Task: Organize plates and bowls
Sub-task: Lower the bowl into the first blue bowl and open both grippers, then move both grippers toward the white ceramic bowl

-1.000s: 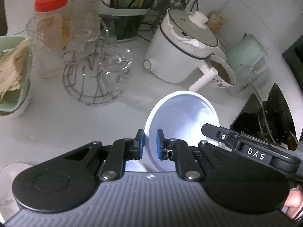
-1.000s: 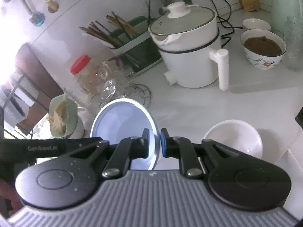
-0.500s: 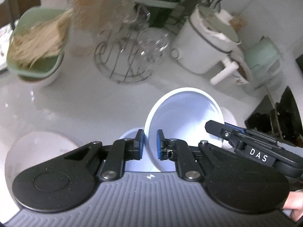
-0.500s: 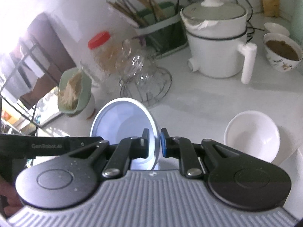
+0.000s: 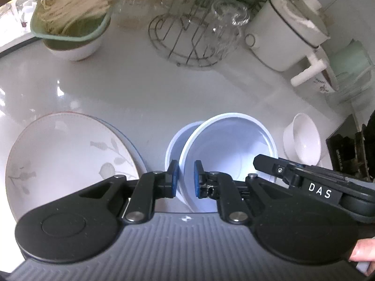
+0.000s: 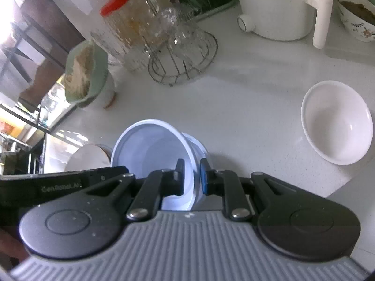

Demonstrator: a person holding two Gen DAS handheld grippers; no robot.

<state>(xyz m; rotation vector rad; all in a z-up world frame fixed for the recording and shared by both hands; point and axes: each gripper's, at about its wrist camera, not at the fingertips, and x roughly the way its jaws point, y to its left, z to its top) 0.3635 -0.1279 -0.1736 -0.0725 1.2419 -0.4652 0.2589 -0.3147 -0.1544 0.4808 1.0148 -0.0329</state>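
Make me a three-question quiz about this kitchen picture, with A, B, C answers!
1. Where is the leaf-patterned white plate?
A. Left of the pale blue bowl
B. On the round wire rack
C. Inside the white cooking pot

2. What colour is the lid of the clear jar?
A. Green
B. Red
C. Black

3. What is the left claw doing?
A. Hanging open over nothing
B. Holding a spoon
C. Pinching the bowl's rim

Answers: 1 A, the plate lies flat on the counter beside the bowl. 2 B, the cap is bright red. 3 C, its blue pads sit either side of the rim.
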